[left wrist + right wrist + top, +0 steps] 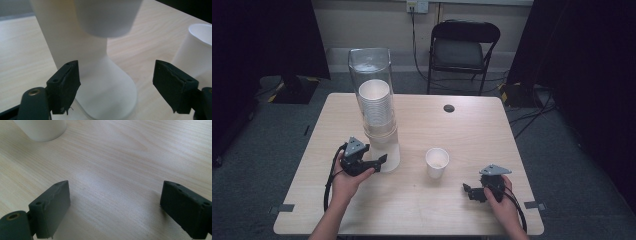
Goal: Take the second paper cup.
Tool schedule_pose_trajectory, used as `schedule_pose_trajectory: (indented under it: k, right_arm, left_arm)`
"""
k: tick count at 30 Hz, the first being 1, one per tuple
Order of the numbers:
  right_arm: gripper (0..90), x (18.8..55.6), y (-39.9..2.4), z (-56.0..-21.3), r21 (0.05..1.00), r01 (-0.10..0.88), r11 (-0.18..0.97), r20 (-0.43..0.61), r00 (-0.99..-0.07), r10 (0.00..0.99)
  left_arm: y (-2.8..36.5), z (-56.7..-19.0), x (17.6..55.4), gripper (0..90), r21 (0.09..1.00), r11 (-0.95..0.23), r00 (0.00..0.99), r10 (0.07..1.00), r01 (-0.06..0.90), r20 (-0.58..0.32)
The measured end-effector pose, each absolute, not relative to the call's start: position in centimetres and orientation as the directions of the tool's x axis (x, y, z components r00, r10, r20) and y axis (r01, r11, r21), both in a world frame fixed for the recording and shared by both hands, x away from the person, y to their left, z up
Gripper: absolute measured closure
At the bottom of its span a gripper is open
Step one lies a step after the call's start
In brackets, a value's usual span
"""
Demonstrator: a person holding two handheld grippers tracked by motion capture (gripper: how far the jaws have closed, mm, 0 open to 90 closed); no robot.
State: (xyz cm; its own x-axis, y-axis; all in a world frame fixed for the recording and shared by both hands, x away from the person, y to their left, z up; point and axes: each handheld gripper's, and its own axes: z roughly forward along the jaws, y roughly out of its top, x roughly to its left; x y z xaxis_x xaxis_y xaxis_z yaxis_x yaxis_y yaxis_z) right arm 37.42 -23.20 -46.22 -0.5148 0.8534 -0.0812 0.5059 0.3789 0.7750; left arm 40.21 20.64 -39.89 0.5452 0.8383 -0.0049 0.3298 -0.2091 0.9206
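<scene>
Cup dispenser (379,107) stands on the left half of the counter (472,130), a clear tube over a white base, with a stack of white cups (375,105) inside. In the left claw view the bottom cup (106,16) pokes out of the tube just above the base (100,82). Left claw (381,161) sits right at the base, pointing at it, held in the left hand (346,176). Its jaws are released, spread apart, nothing gripped; the base shows between and beyond them, with no pad pressing on it. One loose cup (436,162) stands upright, mouth up, near the middle of the counter, to the right of the dispenser and apart from it; it also shows at the right edge of the left claw view (197,50). Right claw (469,191) is low over the counter near the front right edge, in the right hand (504,205), pointing left, well short of the loose cup. Its jaws are released too, wide apart over bare wood. A folding chair (462,50) stands behind the counter.
</scene>
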Motion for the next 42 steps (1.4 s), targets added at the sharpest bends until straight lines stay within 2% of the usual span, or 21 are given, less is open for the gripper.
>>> schedule_pose_trajectory:
  k: [2, 3, 9, 14, 17, 20, 24, 30, 37, 42]
  right_arm:
    - [8.7, 37.4, -23.2, -46.2, 0.775, 0.506, 0.379, -0.082, -0.514, 0.854]
    - [8.7, 37.4, -23.2, -46.2, 0.775, 0.506, 0.379, -0.082, -0.514, 0.854]
    - [8.7, 37.4, -23.2, -46.2, 0.775, 0.506, 0.379, -0.082, -0.514, 0.854]
    - [8.7, 37.4, -23.2, -46.2, 0.775, 0.506, 0.379, -0.082, -0.514, 0.854]
    - [8.7, 37.4, -23.2, -46.2, 0.775, 0.506, 0.379, -0.082, -0.514, 0.854]
    - [8.7, 37.4, -23.2, -46.2, 0.775, 0.506, 0.379, -0.081, -0.514, 0.854]
    - [8.7, 37.4, -23.2, -46.2, 0.775, 0.506, 0.379, -0.082, -0.514, 0.854]
    - [8.7, 37.4, -23.2, -46.2, 0.775, 0.506, 0.379, -0.082, -0.514, 0.854]
    - [8.7, 37.4, -23.2, -46.2, 0.775, 0.506, 0.379, -0.082, -0.514, 0.854]
    - [8.7, 37.4, -23.2, -46.2, 0.775, 0.506, 0.380, -0.082, -0.515, 0.853]
  left_arm:
    - [20.6, -39.7, 40.5, 21.5, 0.929, -0.197, 0.541, 0.841, 0.313, -0.004]
    - [20.6, -39.6, 40.8, 21.7, 0.942, -0.146, 0.525, 0.851, 0.302, -0.036]
    - [19.9, -38.9, 41.6, 21.6, 0.944, -0.163, 0.516, 0.857, 0.286, -0.009]
    - [19.4, -38.7, 42.1, 22.1, 0.954, -0.128, 0.506, 0.862, 0.272, -0.029]
    - [19.2, -38.8, 42.3, 27.1, 0.963, -0.114, 0.510, 0.860, 0.244, -0.027]
    - [19.2, -38.7, 42.5, 26.7, 0.966, -0.102, 0.499, 0.866, 0.238, -0.032]
    - [19.0, -38.8, 42.8, 27.0, 0.963, -0.113, 0.501, 0.865, 0.245, -0.026]
    - [18.9, -38.6, 43.0, 33.8, 0.965, -0.130, 0.502, 0.865, 0.228, -0.002]
    - [19.0, -38.5, 43.1, 35.8, 0.962, -0.138, 0.509, 0.861, 0.236, -0.001]
    - [19.1, -38.4, 43.0, 36.6, 0.952, -0.200, 0.515, 0.856, 0.233, 0.054]
